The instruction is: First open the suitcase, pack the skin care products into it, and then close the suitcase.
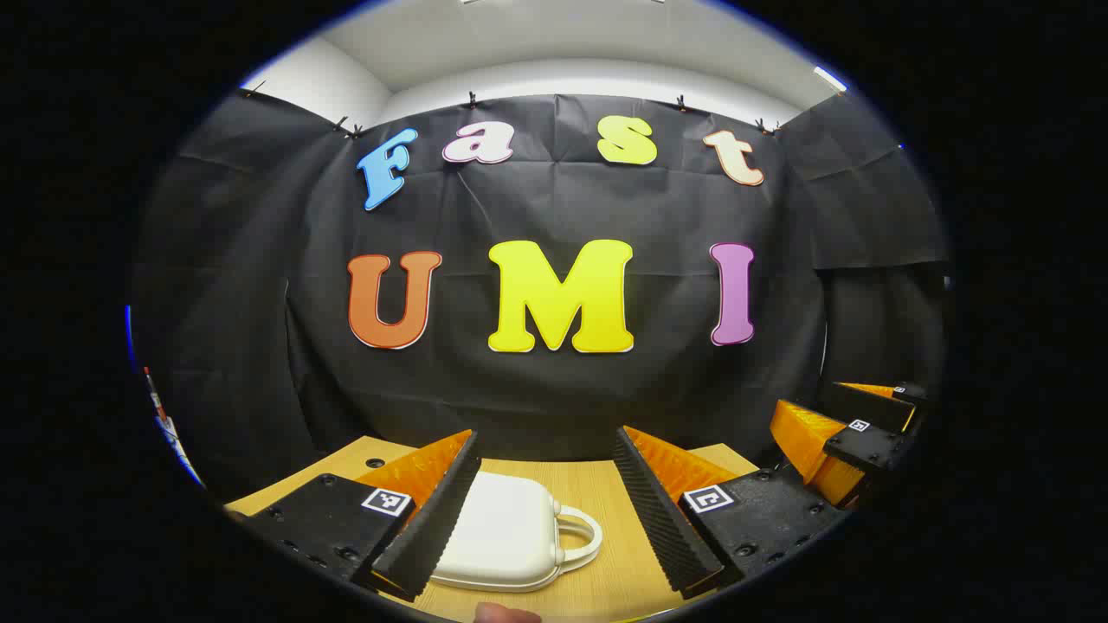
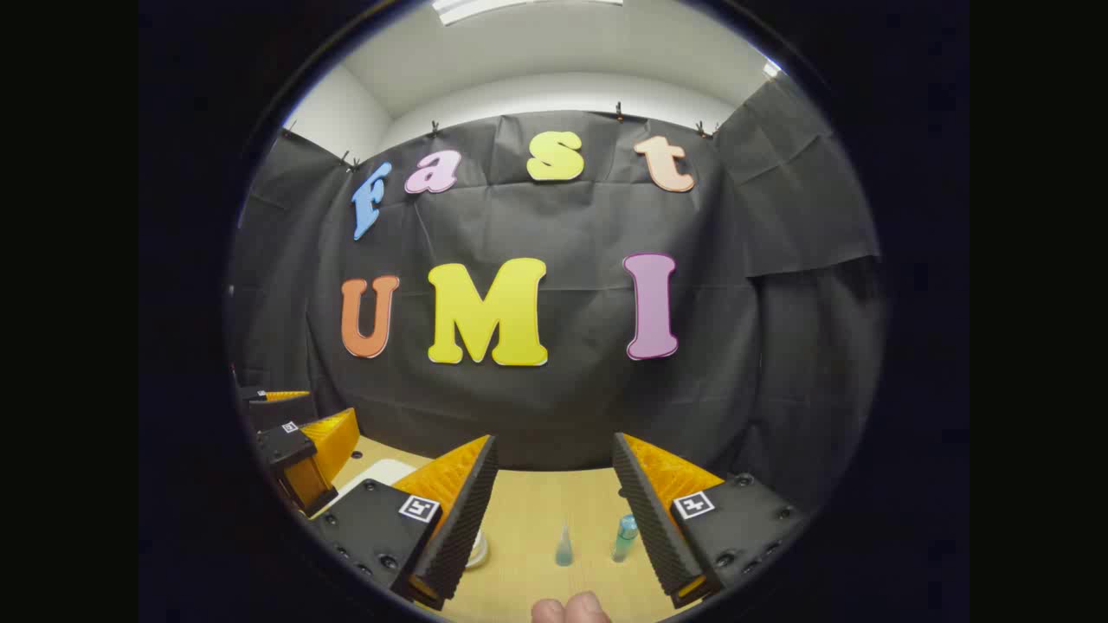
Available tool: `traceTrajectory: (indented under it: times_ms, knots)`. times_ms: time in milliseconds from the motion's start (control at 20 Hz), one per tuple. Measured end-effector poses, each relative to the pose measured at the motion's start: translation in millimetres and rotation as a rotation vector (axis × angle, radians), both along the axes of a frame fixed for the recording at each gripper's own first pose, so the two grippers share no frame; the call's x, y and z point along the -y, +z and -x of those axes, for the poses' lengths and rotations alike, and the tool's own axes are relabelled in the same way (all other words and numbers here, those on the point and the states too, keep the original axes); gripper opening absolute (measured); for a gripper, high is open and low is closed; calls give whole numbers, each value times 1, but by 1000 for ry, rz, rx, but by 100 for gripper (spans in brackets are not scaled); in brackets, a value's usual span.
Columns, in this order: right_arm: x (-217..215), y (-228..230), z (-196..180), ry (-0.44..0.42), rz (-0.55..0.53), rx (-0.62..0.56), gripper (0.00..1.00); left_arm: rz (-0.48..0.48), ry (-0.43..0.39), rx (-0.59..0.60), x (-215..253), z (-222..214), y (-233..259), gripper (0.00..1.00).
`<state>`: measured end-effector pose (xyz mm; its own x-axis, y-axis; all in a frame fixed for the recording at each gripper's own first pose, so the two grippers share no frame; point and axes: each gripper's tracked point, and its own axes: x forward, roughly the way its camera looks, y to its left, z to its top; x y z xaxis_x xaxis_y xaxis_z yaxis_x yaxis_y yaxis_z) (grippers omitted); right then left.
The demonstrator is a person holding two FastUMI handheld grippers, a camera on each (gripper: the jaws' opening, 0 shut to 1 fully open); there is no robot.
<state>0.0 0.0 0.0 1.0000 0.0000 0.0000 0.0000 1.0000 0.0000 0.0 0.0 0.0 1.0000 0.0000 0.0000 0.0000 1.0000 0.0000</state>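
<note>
On a wooden table (image 1: 597, 506) before a black cloth wall (image 1: 554, 381), the left gripper (image 1: 547, 510) hangs released, fingers spread, over a closed white suitcase (image 1: 506, 536) at six o'clock, its handle toward three o'clock. The right gripper (image 2: 554, 519), at three o'clock of it, is also released, above a small clear bottle (image 2: 563, 547) and a blue-capped bottle (image 2: 624, 536).

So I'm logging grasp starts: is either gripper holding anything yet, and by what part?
Nothing is held. The left gripper is open above the closed white suitcase, and the right gripper is open above the small bottles on the table.
</note>
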Motion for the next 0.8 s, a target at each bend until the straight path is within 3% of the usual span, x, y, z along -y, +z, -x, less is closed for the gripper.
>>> traceTrajectory:
  times_ms: [700, 800]
  knots:
    - [2, -7, -13, 16, 19, -13, 79, -18, -11, -34, 5, -11, -13, 98]
    - [5, -14, -14, 16, 32, -27, 79, -10, -46, -46, 13, -14, -20, 98]
